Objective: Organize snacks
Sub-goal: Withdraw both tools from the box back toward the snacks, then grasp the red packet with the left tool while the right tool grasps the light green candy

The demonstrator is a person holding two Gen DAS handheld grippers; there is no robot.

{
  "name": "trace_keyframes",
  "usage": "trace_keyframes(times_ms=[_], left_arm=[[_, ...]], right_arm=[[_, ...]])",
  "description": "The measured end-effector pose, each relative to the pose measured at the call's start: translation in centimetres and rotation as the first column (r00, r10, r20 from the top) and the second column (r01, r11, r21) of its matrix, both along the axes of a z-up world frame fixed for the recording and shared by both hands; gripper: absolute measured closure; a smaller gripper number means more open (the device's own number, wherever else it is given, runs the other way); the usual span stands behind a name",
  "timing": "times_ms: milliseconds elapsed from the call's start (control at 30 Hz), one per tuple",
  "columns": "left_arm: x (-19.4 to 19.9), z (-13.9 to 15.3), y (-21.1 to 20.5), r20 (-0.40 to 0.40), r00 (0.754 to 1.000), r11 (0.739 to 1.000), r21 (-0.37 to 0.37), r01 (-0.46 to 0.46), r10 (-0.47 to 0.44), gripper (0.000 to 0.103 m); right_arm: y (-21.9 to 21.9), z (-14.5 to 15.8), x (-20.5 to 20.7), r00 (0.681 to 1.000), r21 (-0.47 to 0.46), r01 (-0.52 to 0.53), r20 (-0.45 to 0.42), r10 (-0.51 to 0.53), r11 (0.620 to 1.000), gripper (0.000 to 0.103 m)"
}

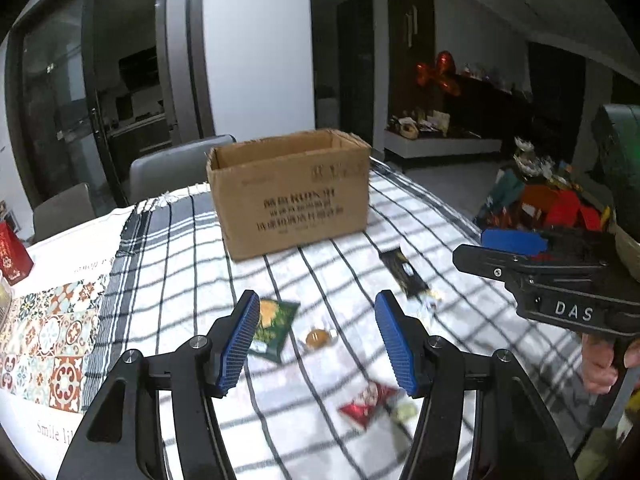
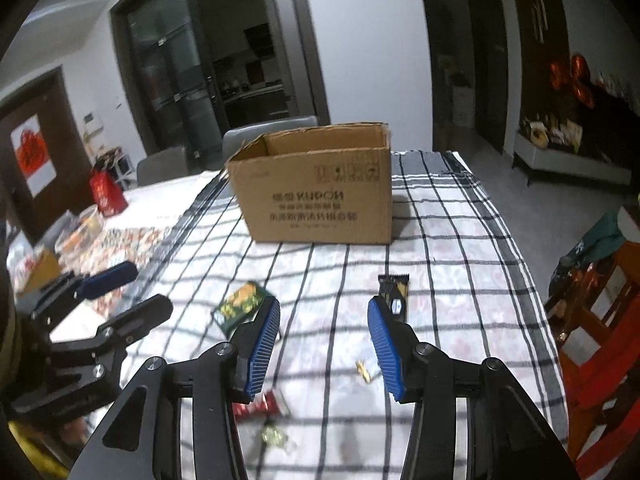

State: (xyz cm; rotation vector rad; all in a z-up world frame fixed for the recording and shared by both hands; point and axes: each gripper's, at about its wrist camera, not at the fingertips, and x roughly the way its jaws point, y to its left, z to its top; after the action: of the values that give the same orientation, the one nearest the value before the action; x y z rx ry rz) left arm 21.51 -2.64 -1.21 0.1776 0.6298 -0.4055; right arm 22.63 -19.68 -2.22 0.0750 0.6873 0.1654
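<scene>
Barely started, I'd say: both the left tongs (image 1: 316, 344) and right tongs (image 2: 324, 342) are hovering spread and empty, snacks (image 1: 276, 328) are still lying loose on the table (image 2: 460, 240), cardboard box (image 1: 288, 192) waiting at 12 o'clock.

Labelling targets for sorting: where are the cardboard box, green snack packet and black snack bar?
cardboard box (image 1: 294, 204): left wrist view, printed front wall.
green snack packet (image 1: 276, 326): left wrist view, packet middle.
black snack bar (image 2: 396, 290): right wrist view, wrapper middle.

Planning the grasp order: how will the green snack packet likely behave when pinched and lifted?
The green snack packet lies flat and thin, so it is probably light and floppy. Its wrapper looks glossy, perhaps slippery between pads. It should slide on the checked cloth, not roll.
</scene>
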Motion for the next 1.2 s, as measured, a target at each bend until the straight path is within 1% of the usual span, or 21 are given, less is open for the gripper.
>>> trace_keyframes(times_ms=[67, 167, 233, 300, 400, 567, 800, 867, 933, 1000, 1067, 1200], left_arm=[[-0.9, -0.4, 0.0, 0.005, 1.0, 1.0, 0.013, 0.015, -0.015, 0.045], [-2.2, -1.2, -0.1, 0.01, 0.998, 0.997, 0.037, 0.063, -0.064, 0.048], [-3.2, -1.7, -0.3, 0.019, 0.995, 0.993, 0.057, 0.1, -0.101, 0.049], [-4.0, -2.4, -0.4, 0.023, 0.99, 0.988, 0.08, 0.135, -0.137, 0.053], [-4.7, -3.2, -0.3, 0.019, 0.984, 0.98, 0.097, 0.174, -0.176, 0.058], [-5.3, -4.6, -0.6, 0.006, 0.973, 0.963, 0.144, 0.229, -0.233, 0.06], [-4.6, -7.1, -1.1, -0.045, 0.957, 0.938, 0.187, 0.291, -0.287, 0.065], [-4.2, -7.9, -1.4, -0.063, 0.95, 0.931, 0.19, 0.312, -0.305, 0.066], [-3.7, -8.5, -1.5, -0.079, 0.945, 0.927, 0.188, 0.326, -0.316, 0.066], [-3.2, -9.0, -1.6, -0.092, 0.942, 0.923, 0.189, 0.334, -0.322, 0.068], [-2.6, -9.4, -1.8, -0.103, 0.938, 0.92, 0.187, 0.345, -0.33, 0.068], [-1.7, -10.0, -2.3, -0.118, 0.93, 0.913, 0.179, 0.366, -0.349, 0.068]], right_arm=[[0.7, -0.7, -1.4, 0.999, -0.035, -0.033, 0.013, 0.034, 0.999, 0.056], [1.8, -1.9, -2.7, 0.994, -0.066, -0.105, 0.0, 0.105, 0.992, 0.056], [2.3, -2.7, -3.6, 0.99, -0.068, -0.141, -0.012, 0.14, 0.988, 0.056], [2.7, -3.5, -4.1, 0.984, -0.072, -0.175, -0.028, 0.173, 0.982, 0.056], [3.7, -4.6, -4.9, 0.975, -0.097, -0.223, -0.044, 0.22, 0.97, 0.056], [5.1, -6.4, -6.2, 0.952, -0.176, -0.305, -0.051, 0.301, 0.936, 0.057], [6.1, -8.6, -6.3, 0.919, -0.219, -0.395, -0.089, 0.384, 0.892, 0.057], [6.3, -9.1, -5.9, 0.91, -0.218, -0.414, -0.102, 0.401, 0.884, 0.063], [6.3, -9.7, -5.5, 0.901, -0.211, -0.433, -0.12, 0.416, 0.876, 0.064], [6.3, -10.1, -5.0, 0.898, -0.208, -0.439, -0.129, 0.421, 0.874, 0.065], [6.2, -10.4, -4.6, 0.894, -0.206, -0.448, -0.139, 0.427, 0.87, 0.068], [6.1, -11.0, -3.7, 0.883, -0.185, -0.466, -0.158, 0.442, 0.865, 0.069]])
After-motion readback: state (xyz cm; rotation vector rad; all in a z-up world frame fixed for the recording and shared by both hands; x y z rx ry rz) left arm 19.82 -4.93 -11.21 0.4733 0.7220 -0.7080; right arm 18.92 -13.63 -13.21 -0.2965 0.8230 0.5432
